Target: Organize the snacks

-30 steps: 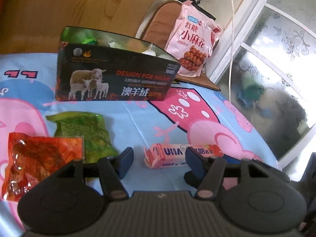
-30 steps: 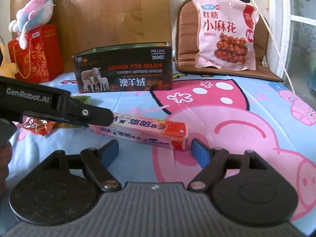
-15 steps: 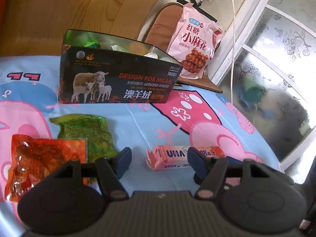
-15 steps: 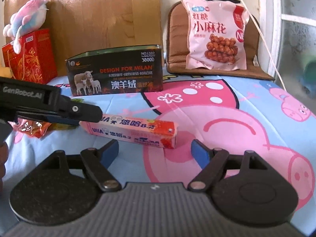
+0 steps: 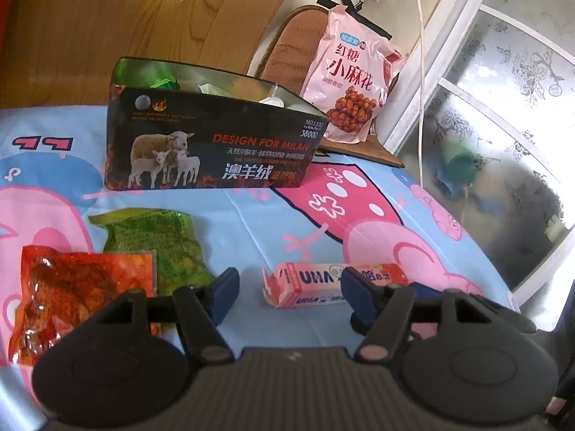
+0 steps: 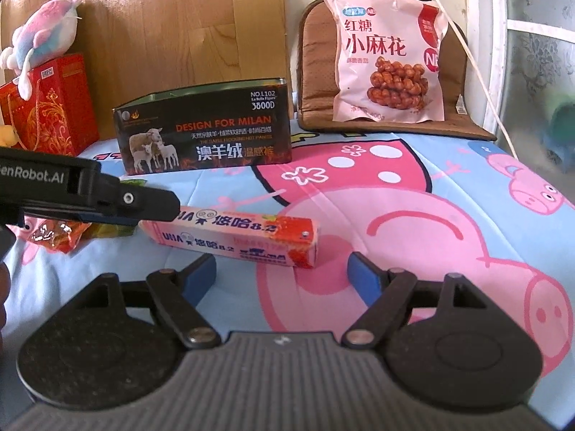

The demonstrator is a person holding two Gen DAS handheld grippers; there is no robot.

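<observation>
Fig.: two handheld grippers over a cartoon-print sheet (image 6: 449,186) covering the surface. L gripper (image 5: 289,289): jaws apart, nothing clamped; the pink candy box (image 5: 334,283) lies on the sheet just beyond the fingertips, w/ its near end showing between them and the right-hand finger (image 5: 355,298) overlapping its far part in view. Contact cannot be told. R gripper (image 6: 284,269): jaws wide apart, empty, w/ the same candy box lying crosswise just ahead of them, clear of both fingers. In the R wrist view the L gripper reaches in from the left edge, its tip over the box's left end.

Other snacks: green packet (image 5: 158,248) and red-orange packet (image 5: 79,294) side by side, left of the candy box, the red-orange one overlapping the green one's corner. Behind them, an open black tin (image 5: 212,147) printed w/ sheep, small items inside. Pink snack bag (image 6: 388,57) stands upright against a brown cushion (image 6: 316,72) at the back. Far left: red gift bag (image 6: 50,107) w/ plush toy (image 6: 43,32) on top.
</observation>
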